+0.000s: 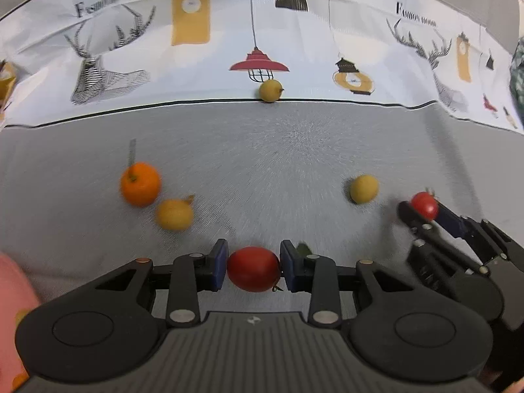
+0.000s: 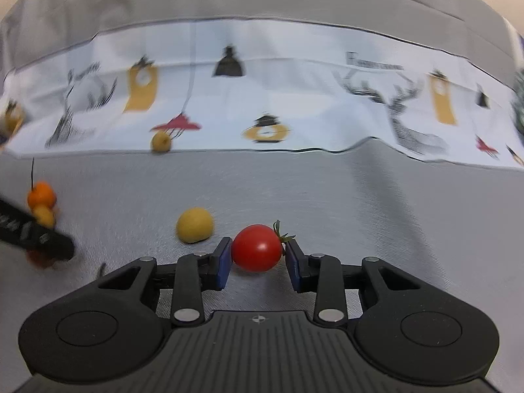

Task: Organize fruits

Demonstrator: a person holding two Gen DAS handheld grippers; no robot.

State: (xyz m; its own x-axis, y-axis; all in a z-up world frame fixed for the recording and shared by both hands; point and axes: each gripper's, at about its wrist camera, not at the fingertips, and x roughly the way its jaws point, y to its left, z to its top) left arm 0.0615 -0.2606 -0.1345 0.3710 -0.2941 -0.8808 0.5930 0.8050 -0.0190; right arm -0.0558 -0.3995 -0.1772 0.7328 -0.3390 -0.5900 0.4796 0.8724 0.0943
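Observation:
My left gripper point(image 1: 253, 267) is shut on a dark red tomato point(image 1: 253, 268), both blue pads touching it. My right gripper point(image 2: 257, 255) is shut on a bright red cherry tomato point(image 2: 257, 247); it also shows in the left wrist view point(image 1: 424, 205) at the right, held by the other gripper. On the grey cloth lie an orange point(image 1: 140, 187), a yellow fruit point(image 1: 174, 214) touching it, another yellow fruit point(image 1: 363, 188) and a far yellow fruit point(image 1: 270, 90) at the printed cloth's edge. The near yellow fruit point(image 2: 195, 224) sits left of my right gripper.
A white printed cloth point(image 1: 294, 49) with lamps and deer covers the back of the table. A pink object point(image 1: 13, 291) shows at the left edge. The left gripper's finger point(image 2: 36, 234) crosses the right wrist view at the left, before the orange point(image 2: 41, 195).

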